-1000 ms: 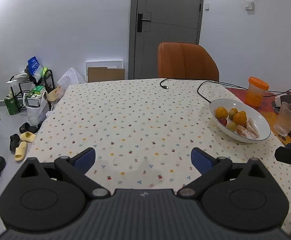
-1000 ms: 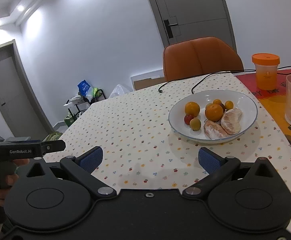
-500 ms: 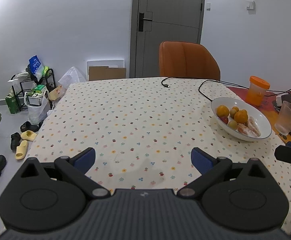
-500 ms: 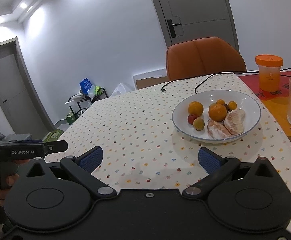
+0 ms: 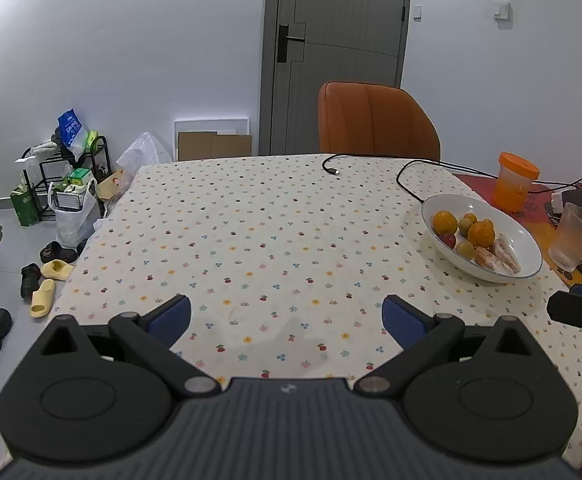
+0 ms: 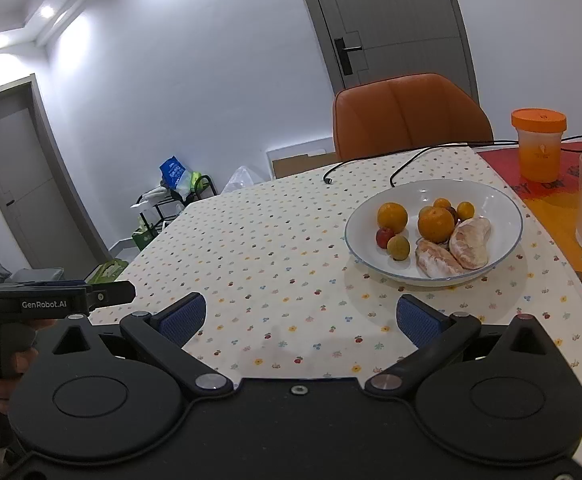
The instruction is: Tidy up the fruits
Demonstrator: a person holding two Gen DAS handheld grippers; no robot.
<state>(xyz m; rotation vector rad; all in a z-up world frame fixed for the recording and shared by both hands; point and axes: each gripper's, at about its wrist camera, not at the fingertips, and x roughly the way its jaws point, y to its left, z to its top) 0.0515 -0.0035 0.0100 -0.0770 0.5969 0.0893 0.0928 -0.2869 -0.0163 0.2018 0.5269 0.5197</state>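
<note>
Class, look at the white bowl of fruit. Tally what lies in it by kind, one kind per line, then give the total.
Large oranges: 2
Peeled citrus pieces: 2
Small red fruit: 1
Small yellow-orange round fruits: 3
Dark fruit, partly hidden: 1
Total in the bowl: 9

"GenRobot.AI" in white on the black left gripper (image 6: 57, 303), nothing else legible

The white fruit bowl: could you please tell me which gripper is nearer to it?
Right. The right gripper is just short of the bowl, which lies ahead-right. The left gripper faces bare tablecloth, bowl far right.
</note>
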